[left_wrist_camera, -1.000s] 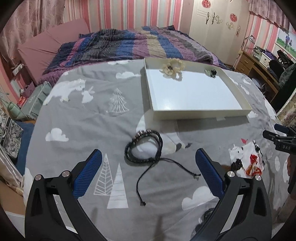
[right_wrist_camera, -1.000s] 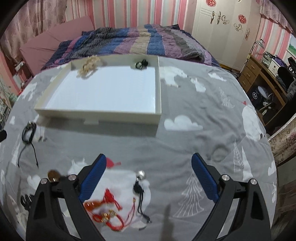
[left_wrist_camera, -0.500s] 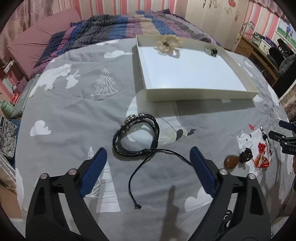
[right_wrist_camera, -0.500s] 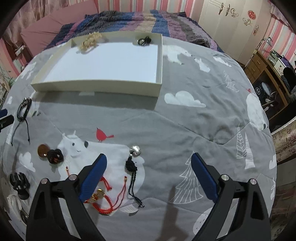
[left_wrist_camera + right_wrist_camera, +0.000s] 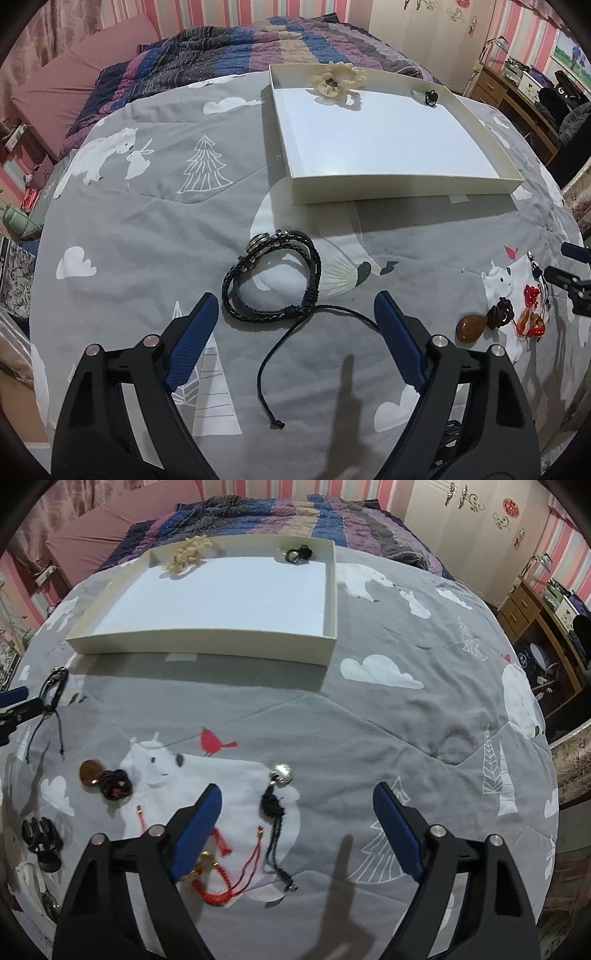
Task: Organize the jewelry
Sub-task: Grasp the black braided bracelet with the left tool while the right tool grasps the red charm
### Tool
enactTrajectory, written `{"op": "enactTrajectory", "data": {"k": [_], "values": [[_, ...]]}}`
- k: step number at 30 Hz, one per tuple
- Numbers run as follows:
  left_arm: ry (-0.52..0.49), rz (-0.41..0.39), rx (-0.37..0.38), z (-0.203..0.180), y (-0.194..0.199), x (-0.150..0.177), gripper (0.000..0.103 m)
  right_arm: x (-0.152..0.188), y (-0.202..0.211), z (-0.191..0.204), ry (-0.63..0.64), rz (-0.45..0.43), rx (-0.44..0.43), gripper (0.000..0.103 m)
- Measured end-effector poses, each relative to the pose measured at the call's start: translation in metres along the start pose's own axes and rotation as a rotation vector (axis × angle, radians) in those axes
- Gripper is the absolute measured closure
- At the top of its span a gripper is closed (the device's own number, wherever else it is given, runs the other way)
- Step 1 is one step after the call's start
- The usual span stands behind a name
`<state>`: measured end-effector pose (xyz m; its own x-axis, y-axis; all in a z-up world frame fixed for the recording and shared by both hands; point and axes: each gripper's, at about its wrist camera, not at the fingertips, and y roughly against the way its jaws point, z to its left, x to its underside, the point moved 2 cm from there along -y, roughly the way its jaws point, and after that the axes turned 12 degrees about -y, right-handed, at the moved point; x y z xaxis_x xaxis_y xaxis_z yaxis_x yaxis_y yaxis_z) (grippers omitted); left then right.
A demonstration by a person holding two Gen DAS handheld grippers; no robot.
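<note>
A black braided leather bracelet (image 5: 271, 282) with a metal clasp and a loose cord tail lay on the grey quilt (image 5: 155, 221) printed with white clouds, trees and animals, just ahead of the left claw (image 5: 293, 325). That claw stood wide, its blue-padded jaws either side of the cord tail without pressing on it; they had just been closing a little. The right claw (image 5: 297, 814) was wide too and had likewise been narrowing, with a black knotted cord carrying a silver bell (image 5: 275, 805) lying on the quilt between its jaws, untouched. A red cord bracelet with gold beads (image 5: 221, 871) lay partly under its left jaw. Further left sat an amber oval pendant on a dark knot (image 5: 105, 777) and a black hair clip (image 5: 40, 840). Beyond all these rested a shallow white cardboard tray (image 5: 406, 184), holding a cream flower piece (image 5: 334, 79) and a small black ring-like item (image 5: 428, 96) against its far wall. A striped blanket (image 5: 258, 48) lay behind.
</note>
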<state>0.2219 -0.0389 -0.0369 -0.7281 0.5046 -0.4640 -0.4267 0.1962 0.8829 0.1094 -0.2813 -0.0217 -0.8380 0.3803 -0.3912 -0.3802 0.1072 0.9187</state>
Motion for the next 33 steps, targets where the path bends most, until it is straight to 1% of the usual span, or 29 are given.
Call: {"op": "enactTrajectory", "data": {"k": [5, 6, 11, 14, 18, 19, 20, 23, 25, 27, 30, 31, 32, 33], "values": [[-0.01, 0.0, -0.001, -0.002, 0.0, 0.0, 0.02, 0.008, 0.01, 0.014, 0.037, 0.0, -0.024, 0.019], [-0.012, -0.001, -0.004, -0.002, 0.0, 0.0, 0.02, 0.01, 0.01, 0.017, 0.044, 0.006, -0.03, 0.02], [-0.015, -0.006, -0.005, -0.003, 0.001, 0.003, 0.021, 0.019, 0.0, 0.029, 0.067, 0.044, -0.036, 0.03], [-0.013, -0.002, -0.002, -0.003, 0.0, 0.004, 0.025, 0.024, -0.007, 0.033, 0.081, 0.059, -0.033, 0.041], [-0.014, 0.004, 0.002, -0.002, -0.002, 0.006, 0.028, 0.025, -0.011, 0.035, 0.084, 0.056, -0.028, 0.047], [-0.016, 0.004, 0.002, -0.002, -0.003, 0.006, 0.031, 0.024, -0.011, 0.035, 0.082, 0.054, -0.032, 0.048], [-0.018, 0.007, 0.004, -0.003, -0.004, 0.005, 0.034, 0.025, -0.01, 0.035, 0.083, 0.05, -0.032, 0.052], [-0.022, 0.019, 0.004, -0.003, -0.008, 0.004, 0.039, 0.025, -0.01, 0.035, 0.096, 0.036, -0.029, 0.062], [-0.021, 0.026, 0.011, -0.004, -0.011, 0.004, 0.041, 0.026, -0.011, 0.036, 0.103, 0.035, -0.029, 0.062], [-0.022, 0.029, 0.016, -0.004, -0.013, 0.002, 0.042, 0.025, -0.011, 0.036, 0.111, 0.029, -0.031, 0.068], [-0.026, 0.033, 0.01, -0.004, -0.017, -0.002, 0.042, 0.025, -0.011, 0.036, 0.11, 0.021, -0.037, 0.069], [-0.022, 0.036, 0.014, -0.003, -0.02, -0.003, 0.043, 0.024, -0.011, 0.037, 0.111, 0.017, -0.035, 0.071], [-0.02, 0.04, 0.022, -0.002, -0.022, -0.005, 0.048, 0.024, -0.011, 0.037, 0.113, 0.015, -0.037, 0.075], [-0.018, 0.045, 0.028, -0.002, -0.024, -0.005, 0.058, 0.023, -0.012, 0.038, 0.115, 0.017, -0.042, 0.078]]}}
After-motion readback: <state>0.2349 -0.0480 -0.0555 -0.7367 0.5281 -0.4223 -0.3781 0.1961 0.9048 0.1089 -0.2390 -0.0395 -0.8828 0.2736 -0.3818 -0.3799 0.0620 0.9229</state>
